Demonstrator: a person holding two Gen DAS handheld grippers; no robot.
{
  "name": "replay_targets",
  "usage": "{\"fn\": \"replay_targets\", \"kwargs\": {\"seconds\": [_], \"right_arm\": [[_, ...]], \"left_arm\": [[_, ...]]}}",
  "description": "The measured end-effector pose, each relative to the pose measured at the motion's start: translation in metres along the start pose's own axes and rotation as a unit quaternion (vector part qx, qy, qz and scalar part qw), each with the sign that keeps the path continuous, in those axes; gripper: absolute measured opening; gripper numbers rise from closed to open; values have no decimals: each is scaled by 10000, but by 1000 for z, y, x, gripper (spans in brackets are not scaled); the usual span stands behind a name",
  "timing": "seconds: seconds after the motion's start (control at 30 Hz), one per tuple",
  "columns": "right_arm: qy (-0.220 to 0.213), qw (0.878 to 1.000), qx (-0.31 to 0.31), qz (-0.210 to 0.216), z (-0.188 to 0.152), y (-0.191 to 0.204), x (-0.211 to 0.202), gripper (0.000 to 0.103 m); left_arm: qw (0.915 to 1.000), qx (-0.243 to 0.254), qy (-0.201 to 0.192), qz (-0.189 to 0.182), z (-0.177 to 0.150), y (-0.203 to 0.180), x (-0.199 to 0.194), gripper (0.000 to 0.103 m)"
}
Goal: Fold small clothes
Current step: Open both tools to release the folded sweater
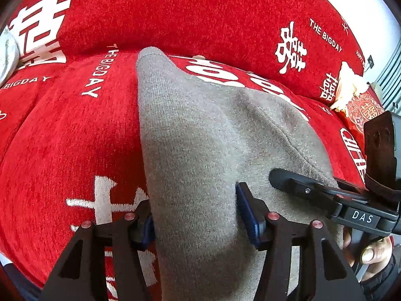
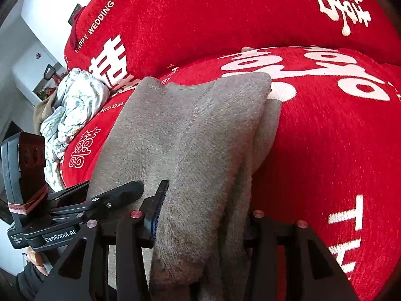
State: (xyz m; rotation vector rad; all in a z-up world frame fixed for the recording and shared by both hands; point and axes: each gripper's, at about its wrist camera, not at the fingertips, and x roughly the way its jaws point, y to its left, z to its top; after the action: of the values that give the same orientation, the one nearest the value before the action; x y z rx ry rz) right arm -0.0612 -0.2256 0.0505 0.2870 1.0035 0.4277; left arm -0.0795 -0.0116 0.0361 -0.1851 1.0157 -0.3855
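Note:
A folded grey knit garment (image 1: 200, 125) lies lengthways on a red sofa cover (image 1: 75, 138) with white lettering. In the left wrist view its near end bulges up between the jaws of my left gripper (image 1: 195, 208). The blue pads stand on either side of the cloth without squeezing it, so this gripper is open. The right wrist view shows the same garment (image 2: 200, 125) in stacked layers. Its right-hand near edge runs between the jaws of my right gripper (image 2: 205, 205), which is also open. The right finger is hidden behind the cloth. The two grippers sit side by side, close together.
A crumpled white floral cloth (image 2: 72, 105) lies at the sofa's left end. At the right end sit a cream item (image 1: 348, 87) and a red patterned packet (image 1: 363, 110). The sofa's back cushion (image 1: 200, 12) rises behind the garment. A hand (image 1: 371, 255) holds the right gripper's handle.

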Motion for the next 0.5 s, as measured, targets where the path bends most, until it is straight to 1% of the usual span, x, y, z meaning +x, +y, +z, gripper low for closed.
{"fn": "replay_targets", "kwargs": {"seconds": [0.03, 0.1, 0.13, 0.17, 0.23, 0.3, 0.37, 0.4, 0.47, 0.5], "right_arm": [[-4, 10000, 16, 0, -1, -1, 0, 52], [-14, 10000, 48, -7, -2, -4, 0, 58], [-24, 10000, 59, -22, -3, -5, -1, 59], [-32, 10000, 70, -29, -3, -6, -1, 60], [-70, 9999, 67, -90, -4, -7, -5, 62], [-210, 9991, -93, -368, -4, -1, -14, 62], [-481, 9951, -406, -766, -5, 11, -27, 62], [-649, 9920, -555, -933, -5, 18, -35, 63], [-938, 9870, -789, -1038, -5, 30, -48, 64], [-1068, 9845, -961, -1001, -5, 39, -54, 65]], "left_arm": [[10000, 7, -16, 35, 0, 0, 0, 64], [9999, 40, -57, 154, -1, 1, -2, 72], [9997, 43, -63, 219, -1, 2, -3, 79], [9996, 39, -71, 282, -1, 3, -4, 81], [9996, 22, -72, 270, 0, 5, -8, 81], [9992, 18, -138, 372, 2, 6, -17, 81], [9984, 52, -259, 494, 5, 6, -27, 81], [9973, 92, -368, 623, 6, 6, -34, 81], [9950, 176, -496, 853, 10, 6, -41, 81], [9928, 248, -540, 1036, 13, 5, -42, 81]]}}
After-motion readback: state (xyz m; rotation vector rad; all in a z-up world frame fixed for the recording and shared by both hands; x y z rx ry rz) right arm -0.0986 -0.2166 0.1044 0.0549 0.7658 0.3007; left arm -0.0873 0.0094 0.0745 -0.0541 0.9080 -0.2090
